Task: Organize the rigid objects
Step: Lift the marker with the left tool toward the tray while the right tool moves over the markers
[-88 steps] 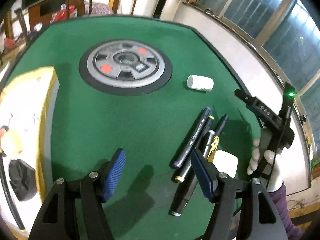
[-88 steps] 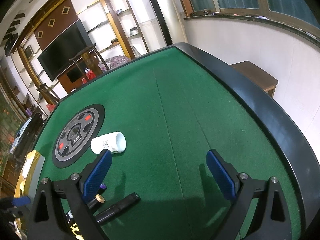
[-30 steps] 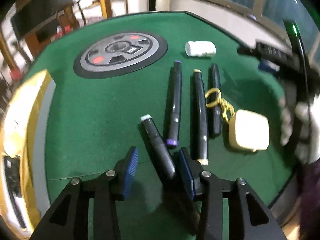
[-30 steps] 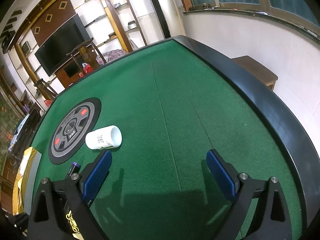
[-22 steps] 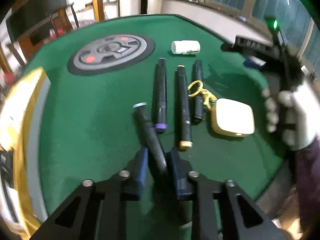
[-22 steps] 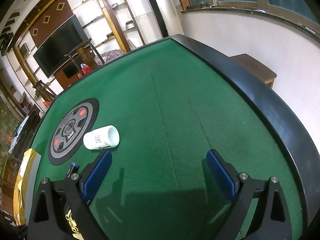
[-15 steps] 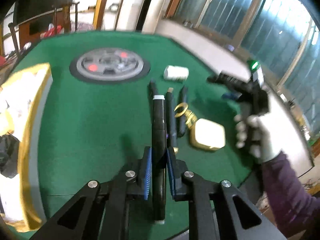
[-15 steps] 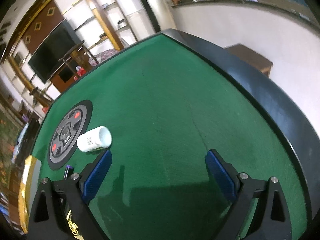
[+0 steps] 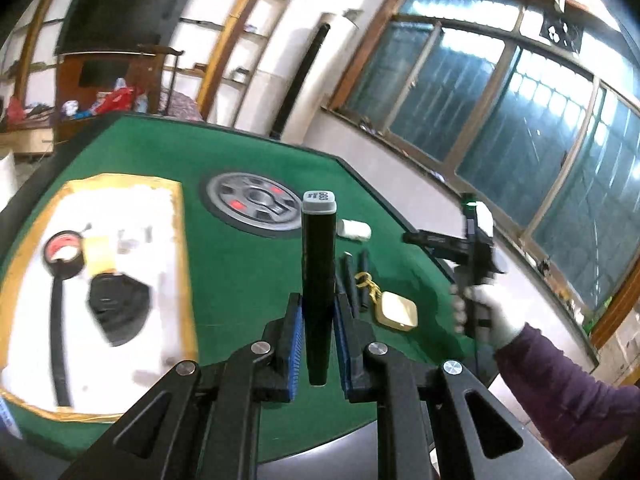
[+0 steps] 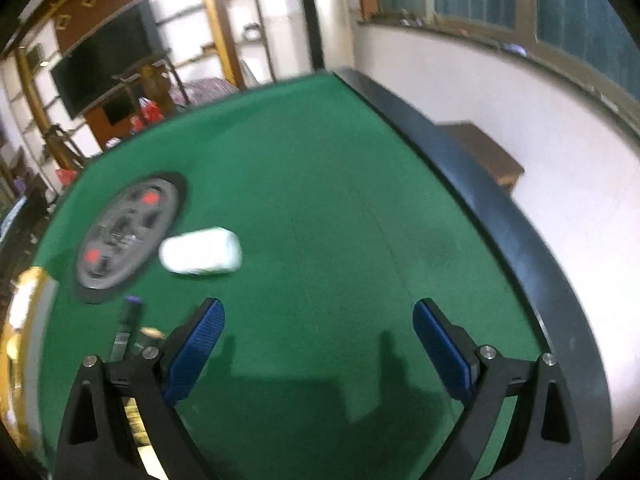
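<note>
Since the earlier frames the black marker (image 9: 319,280) has come up off the green felt: a second ago it was lying askew beside the row, and now we are carrying it in the left gripper (image 9: 316,322), blue pads pinching its barrel, grey cap pointing up and away from us. The left view has also swung up, so the white tray (image 9: 176,248) with its tape roll and black items is showing at left.

The relation we are watching is the marker's long axis against the row of markers (image 9: 354,280) remaining on the felt (they are lying side by side, running away from us, just right of and below the held barrel, next to the cream keychain tag (image 9: 398,312)). Our barrel is already running roughly along their direction, so the left hand is the nearer one for setting it down.

The right gripper (image 10: 318,354) is hovering with jaws spread wide and empty, the white pill bottle (image 10: 200,251) lying on its side ahead of it, apart from the pads.
</note>
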Tool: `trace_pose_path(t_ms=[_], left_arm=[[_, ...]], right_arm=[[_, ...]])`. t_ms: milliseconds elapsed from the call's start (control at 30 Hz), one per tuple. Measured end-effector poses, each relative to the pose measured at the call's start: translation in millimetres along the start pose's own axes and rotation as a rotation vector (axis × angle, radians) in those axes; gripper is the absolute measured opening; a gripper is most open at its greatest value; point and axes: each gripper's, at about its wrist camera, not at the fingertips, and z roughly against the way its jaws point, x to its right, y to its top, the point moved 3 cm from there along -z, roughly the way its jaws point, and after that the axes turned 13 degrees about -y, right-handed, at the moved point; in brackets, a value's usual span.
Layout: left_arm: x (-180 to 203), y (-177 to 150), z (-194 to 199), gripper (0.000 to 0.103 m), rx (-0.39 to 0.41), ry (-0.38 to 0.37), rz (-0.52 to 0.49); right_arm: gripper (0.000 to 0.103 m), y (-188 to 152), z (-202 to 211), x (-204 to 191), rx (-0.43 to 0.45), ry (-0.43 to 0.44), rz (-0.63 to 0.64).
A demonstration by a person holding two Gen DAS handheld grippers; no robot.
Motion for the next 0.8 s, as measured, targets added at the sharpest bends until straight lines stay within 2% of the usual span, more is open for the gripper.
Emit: trace_pose_path(t_ms=[100, 167, 267, 467, 600, 700, 800], left_arm=[[-16, 2, 16, 0.015, 0.044, 0.009, 0.035], [-26, 2, 27, 0.015, 0.071, 0.015, 0.056], [-41, 1, 45, 0.015, 0.114, 0.038, 0.081], [-65, -4, 71, 0.015, 0.164, 0.063, 0.122], [-80, -8, 84, 0.015, 0.184, 0.068, 0.156], [-82, -10, 92, 0.015, 0.197, 0.077, 0.145], [-85, -12, 97, 0.015, 0.209, 0.075, 0.157]], right_arm=[[0.096, 7, 40, -19, 0.096, 0.003, 0.034], [0.099, 9, 55, -36, 0.122, 0.04, 0.075], [0.099, 3, 52, -67, 0.055, 0.05, 0.162], [0.099, -14, 52, -117, -0.003, 0.133, 0.246], [0.099, -17, 51, -136, -0.017, 0.149, 0.266], [0.099, -20, 51, -143, -0.04, 0.189, 0.254], [0.099, -27, 47, -156, -0.07, 0.215, 0.295]])
